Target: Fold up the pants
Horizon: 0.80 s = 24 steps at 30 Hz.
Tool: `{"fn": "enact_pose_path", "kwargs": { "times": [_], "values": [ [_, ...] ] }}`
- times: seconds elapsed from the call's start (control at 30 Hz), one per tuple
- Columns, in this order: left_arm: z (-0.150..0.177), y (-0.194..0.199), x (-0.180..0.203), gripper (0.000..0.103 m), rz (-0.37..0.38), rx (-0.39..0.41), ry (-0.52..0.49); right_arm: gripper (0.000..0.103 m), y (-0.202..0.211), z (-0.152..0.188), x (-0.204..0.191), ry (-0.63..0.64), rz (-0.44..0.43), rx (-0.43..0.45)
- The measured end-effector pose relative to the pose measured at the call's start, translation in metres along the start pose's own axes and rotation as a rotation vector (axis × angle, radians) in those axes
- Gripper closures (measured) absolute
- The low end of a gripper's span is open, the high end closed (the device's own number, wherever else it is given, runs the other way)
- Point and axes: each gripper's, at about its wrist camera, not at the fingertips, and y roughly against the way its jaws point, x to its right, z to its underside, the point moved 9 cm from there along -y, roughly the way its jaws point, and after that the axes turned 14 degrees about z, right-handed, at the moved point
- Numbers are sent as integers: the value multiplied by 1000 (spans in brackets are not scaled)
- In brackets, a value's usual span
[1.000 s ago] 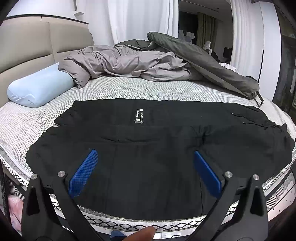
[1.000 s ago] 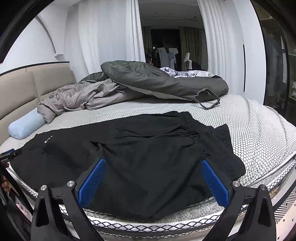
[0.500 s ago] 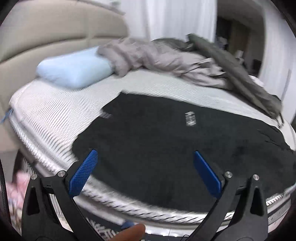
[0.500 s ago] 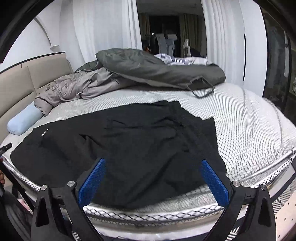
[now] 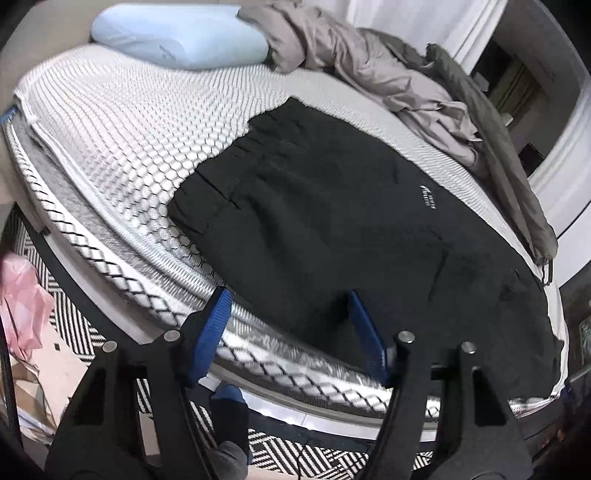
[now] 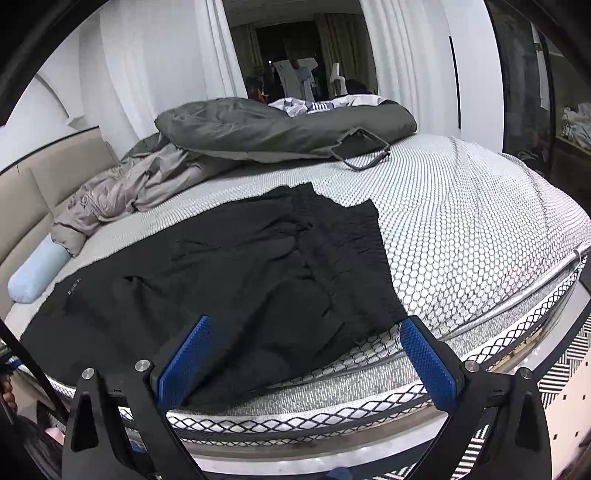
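Black pants [image 5: 332, 206] lying spread flat across the near half of the bed [image 5: 122, 122], elastic waistband end [image 5: 221, 158] pointing toward the light-blue pillow [image 5: 177, 33], small white logo print [image 5: 427, 197] facing up. Near edge of the pants [image 6: 221, 295] draping just over the mattress rim [image 6: 369, 406]; far edge running close to the crumpled grey bedding [image 6: 122, 192], not touching it.

Left gripper [image 5: 290, 328] hovering at the near edge of the pants, jaws closing, blue pads part-way apart, cloth edge showing between them, no pad pressing on it. Right gripper [image 6: 306, 358] hanging over the opposite end of the near edge, jaws spread wide, gripping nothing.

Open mattress remaining on both sides of the pants: a broad bare patch toward the pillow, another broad one [image 6: 480, 229] beyond the cuff end. Dark green quilt [image 6: 277, 129] occupying the far side. Black-and-white patterned floor [image 5: 317, 454] showing below the bed rim.
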Motion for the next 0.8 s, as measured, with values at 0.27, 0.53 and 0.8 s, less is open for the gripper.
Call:
{"fn": "enact_pose_path", "kwargs": {
  "times": [0.27,0.53,0.8],
  "values": [
    [-27,-1,-19,91,-10,114,87,0,-1,5,0,-20,-2,2],
    [-50,21,-26,103,-51,199,92,0,-11,22,41,-250,-43,-76],
    [-56,19,-14,103,-64,193,80,20,-51,15,38,-368,-207,-141]
  ]
}}
